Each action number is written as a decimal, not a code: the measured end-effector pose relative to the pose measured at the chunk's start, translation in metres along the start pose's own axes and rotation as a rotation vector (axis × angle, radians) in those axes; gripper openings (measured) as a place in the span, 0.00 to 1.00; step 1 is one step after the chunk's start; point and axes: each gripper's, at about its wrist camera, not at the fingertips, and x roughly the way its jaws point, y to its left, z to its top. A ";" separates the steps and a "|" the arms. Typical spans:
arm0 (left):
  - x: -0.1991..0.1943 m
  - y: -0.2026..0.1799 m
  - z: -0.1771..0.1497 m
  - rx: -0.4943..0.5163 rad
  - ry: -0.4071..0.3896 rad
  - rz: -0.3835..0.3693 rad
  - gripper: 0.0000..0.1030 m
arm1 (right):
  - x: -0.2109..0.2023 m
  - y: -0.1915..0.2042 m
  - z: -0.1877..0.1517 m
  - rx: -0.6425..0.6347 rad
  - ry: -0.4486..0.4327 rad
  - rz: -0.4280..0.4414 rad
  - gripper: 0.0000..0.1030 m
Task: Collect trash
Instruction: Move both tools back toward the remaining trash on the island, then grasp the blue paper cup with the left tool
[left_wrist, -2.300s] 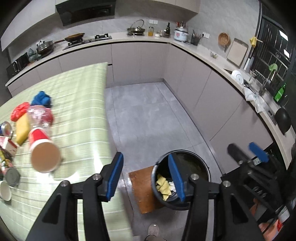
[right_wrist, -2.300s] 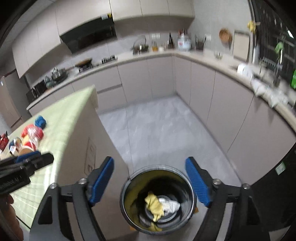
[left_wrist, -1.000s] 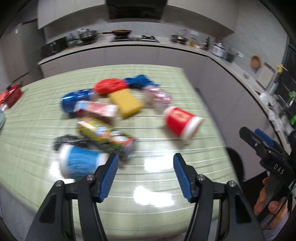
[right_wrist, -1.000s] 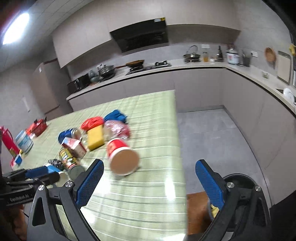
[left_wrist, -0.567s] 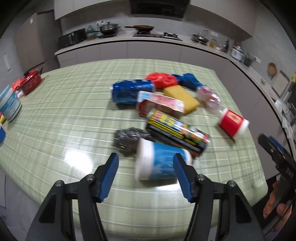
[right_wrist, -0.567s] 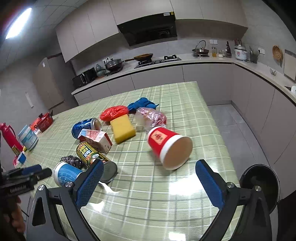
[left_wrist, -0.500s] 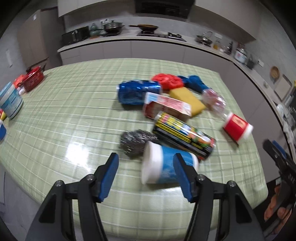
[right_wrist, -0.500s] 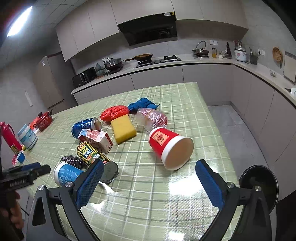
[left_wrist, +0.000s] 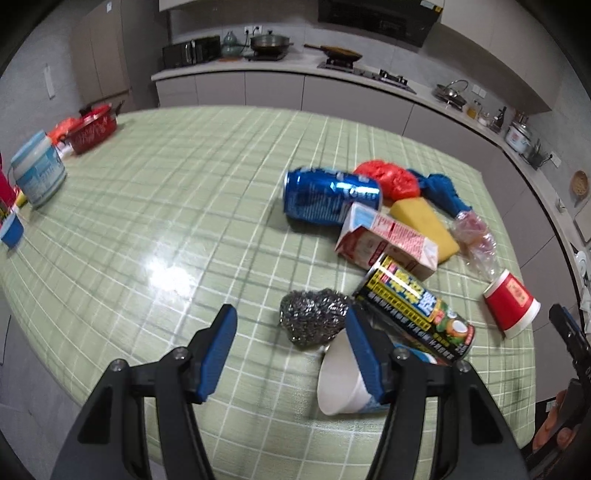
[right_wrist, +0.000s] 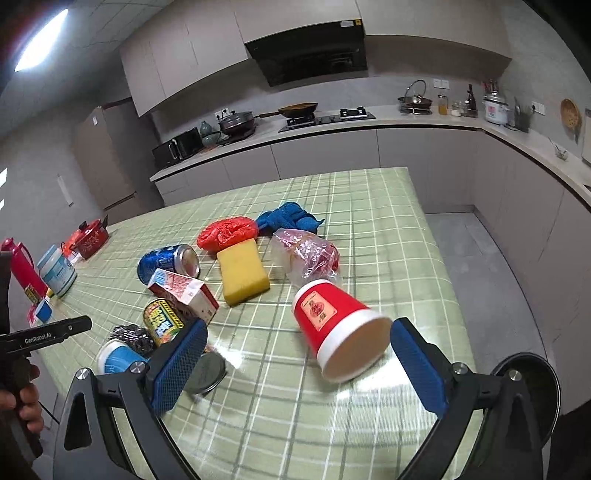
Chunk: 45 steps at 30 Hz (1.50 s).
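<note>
Trash lies in 1 cluster on green checked tablecloth (left_wrist: 155, 206): red paper cup on its side (right_wrist: 338, 332) nearest table edge, blue-and-white cup (left_wrist: 347, 384) beside steel-wool scourer (left_wrist: 314, 321). Step judged: approach for next pick. Right gripper (right_wrist: 295, 369) is spread, empty, cup w/in its span; left gripper (left_wrist: 291, 347) parted, empty. Next: lowering round 1 item, closing.

1. My left wrist camera looked steeply down over the table's (left_wrist: 155, 206) near edge, close above the scourer (left_wrist: 314, 321).
2. My right wrist camera faced across the table (right_wrist: 369, 229) toward the counter, close to the red cup (right_wrist: 340, 328).
3. Both views shared the trash pile.
</note>
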 end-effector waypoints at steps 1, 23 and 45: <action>0.005 0.002 -0.001 -0.010 0.017 -0.002 0.61 | 0.003 -0.001 0.000 0.005 0.005 0.000 0.98; -0.002 0.038 -0.004 0.288 0.029 -0.170 0.61 | 0.013 0.104 -0.087 0.108 0.048 -0.149 0.98; -0.006 0.055 -0.038 0.242 0.036 -0.141 0.61 | 0.039 0.111 -0.103 0.082 0.104 -0.190 0.98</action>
